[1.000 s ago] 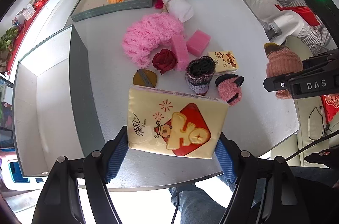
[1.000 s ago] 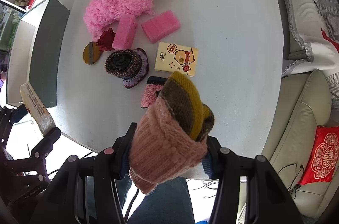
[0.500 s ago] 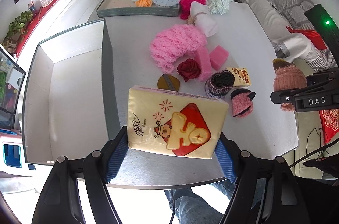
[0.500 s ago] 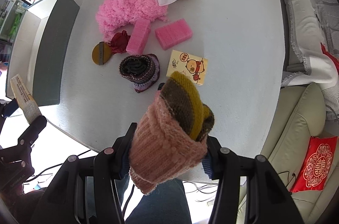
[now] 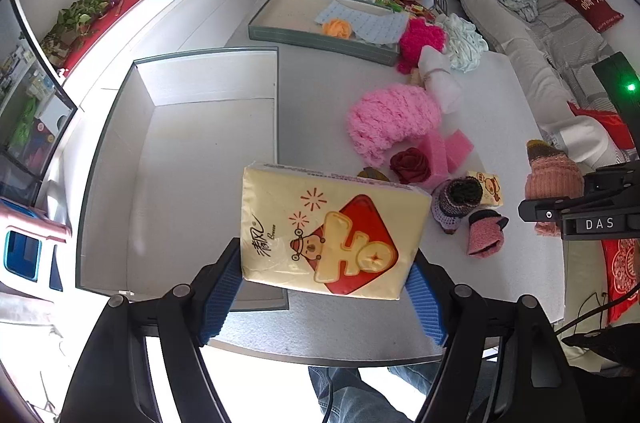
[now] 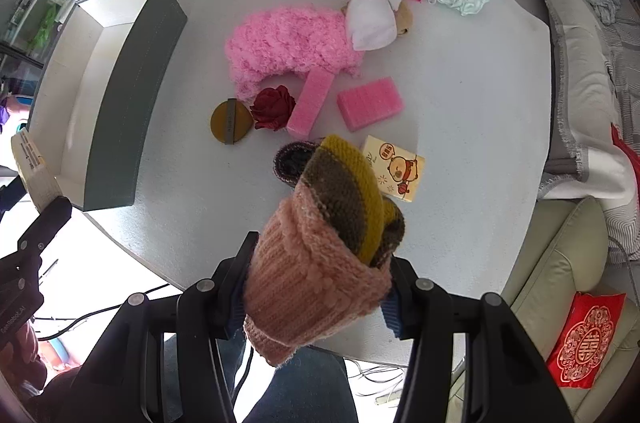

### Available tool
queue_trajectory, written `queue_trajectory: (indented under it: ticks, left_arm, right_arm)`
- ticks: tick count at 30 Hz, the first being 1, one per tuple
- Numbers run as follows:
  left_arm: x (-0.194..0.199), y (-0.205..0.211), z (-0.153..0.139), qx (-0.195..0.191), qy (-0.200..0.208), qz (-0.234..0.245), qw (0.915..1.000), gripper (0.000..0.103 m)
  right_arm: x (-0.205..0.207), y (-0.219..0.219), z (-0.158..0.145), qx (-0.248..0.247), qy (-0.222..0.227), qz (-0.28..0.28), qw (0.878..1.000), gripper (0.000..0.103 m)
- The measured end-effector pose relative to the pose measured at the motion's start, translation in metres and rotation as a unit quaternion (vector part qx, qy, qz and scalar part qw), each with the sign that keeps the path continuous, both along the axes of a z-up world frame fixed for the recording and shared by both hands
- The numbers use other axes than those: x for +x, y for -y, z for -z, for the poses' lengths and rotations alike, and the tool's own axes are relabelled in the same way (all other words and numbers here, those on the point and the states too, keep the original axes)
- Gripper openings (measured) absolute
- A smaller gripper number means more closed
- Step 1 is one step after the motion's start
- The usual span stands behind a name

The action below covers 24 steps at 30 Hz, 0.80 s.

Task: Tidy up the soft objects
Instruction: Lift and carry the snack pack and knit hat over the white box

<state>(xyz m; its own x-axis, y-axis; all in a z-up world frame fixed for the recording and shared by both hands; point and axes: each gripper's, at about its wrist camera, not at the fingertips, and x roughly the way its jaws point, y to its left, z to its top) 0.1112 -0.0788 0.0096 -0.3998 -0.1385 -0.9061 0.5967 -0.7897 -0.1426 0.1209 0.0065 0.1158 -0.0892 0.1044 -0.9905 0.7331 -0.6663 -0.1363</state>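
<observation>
Left tool (image 5: pixel 324 287) and right tool (image 6: pixel 316 287) each clamp something, aimed downward.

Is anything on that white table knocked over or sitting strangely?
Nothing looks spilled or broken. One pink sponge stands on its narrow edge while its twin lies flat beside it, and the fluffy pink scarf sprawls loosely across the table. Otherwise it is only unsorted clutter.

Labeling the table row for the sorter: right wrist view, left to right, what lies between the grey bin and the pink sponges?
grey bin → brown disc → red rose → upright pink sponge → flat pink sponge
</observation>
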Motion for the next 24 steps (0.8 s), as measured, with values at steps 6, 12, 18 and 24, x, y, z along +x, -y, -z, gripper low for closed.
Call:
queue_trajectory:
  ticks: [6,12,18,24]
  left_arm:
    - [0.015,0.019,0.001,-0.009,0.003,-0.035,0.9993,0.077]
    - [0.031,0.039,0.005,-0.01,0.008,-0.076,0.9971,0.077]
    - [0.042,0.058,0.008,-0.015,0.014,-0.108,0.9939,0.077]
    - [0.051,0.078,0.01,-0.019,0.018,-0.139,0.9899,0.077]
  right_arm:
    - [0.008,0.02,-0.002,-0.006,-0.011,-0.038,0.999,0.057]
    - [0.019,0.046,-0.004,-0.022,-0.007,-0.072,0.997,0.057]
    - [0.032,0.08,-0.003,-0.028,-0.003,-0.115,0.993,0.057]
    - [0.043,0.117,-0.004,-0.04,0.0,-0.149,0.988,0.057]
